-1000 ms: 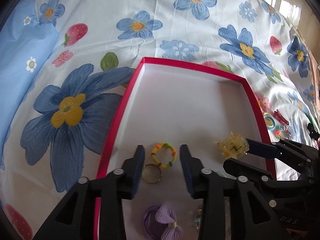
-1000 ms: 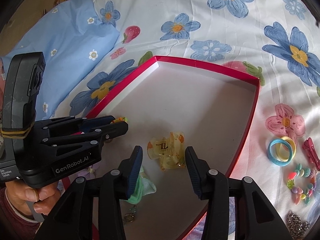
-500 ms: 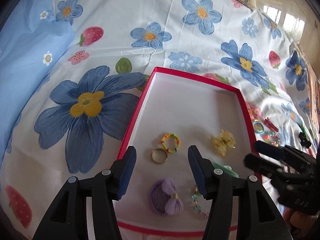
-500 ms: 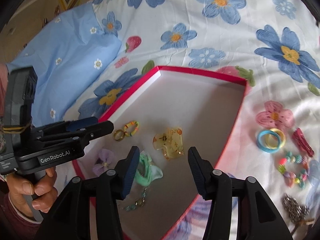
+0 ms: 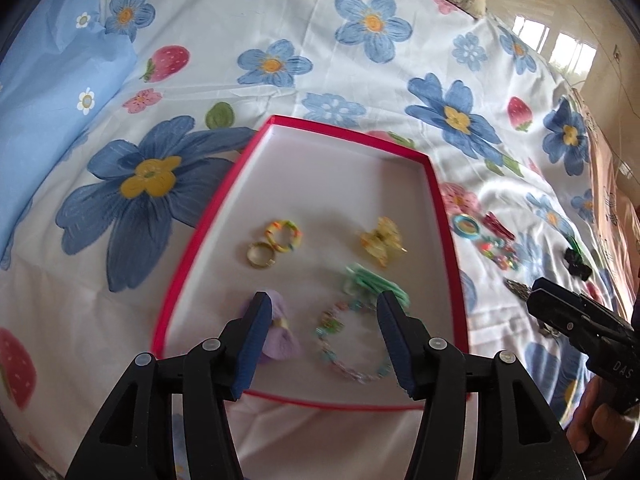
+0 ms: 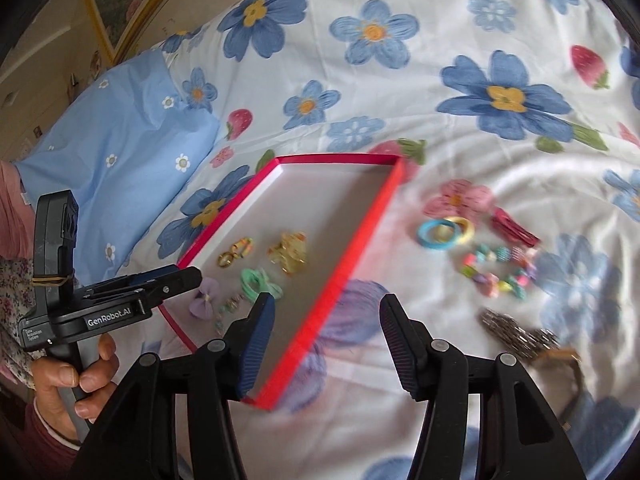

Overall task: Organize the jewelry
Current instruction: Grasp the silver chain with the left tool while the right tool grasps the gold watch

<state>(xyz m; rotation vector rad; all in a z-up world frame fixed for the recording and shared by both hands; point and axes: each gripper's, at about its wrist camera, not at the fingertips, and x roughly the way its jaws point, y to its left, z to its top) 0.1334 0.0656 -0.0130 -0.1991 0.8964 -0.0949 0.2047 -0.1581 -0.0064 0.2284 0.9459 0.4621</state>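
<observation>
A white tray with a red rim (image 5: 439,208) lies on the flowered bedspread. In it are a beaded ring (image 5: 284,236), a gold ring (image 5: 260,255), a yellow claw clip (image 5: 380,240), a green hair tie (image 5: 372,284), a purple bow (image 5: 280,336) and a bead bracelet (image 5: 352,344). My left gripper (image 5: 324,316) hovers open above the tray's near end, holding nothing. My right gripper (image 6: 326,312) hangs over the tray's right rim (image 6: 356,240); its jaws are opening and nothing is between them. Each gripper also shows in the other's view, the left gripper (image 6: 188,276) and the right gripper (image 5: 538,290).
Loose pieces lie on the bedspread right of the tray: blue and yellow hair rings (image 6: 444,232), a red clip (image 6: 512,226), a colourful bead string (image 6: 500,272) and a silver chain (image 6: 516,328). A blue pillow (image 6: 120,160) lies at the left. A hand (image 6: 76,376) holds the left gripper.
Both grippers have drawn back and risen from the tray. The left jaws have widened. The yellow clip, earlier between the right jaws, now lies free in the tray; the right gripper has swung right.
</observation>
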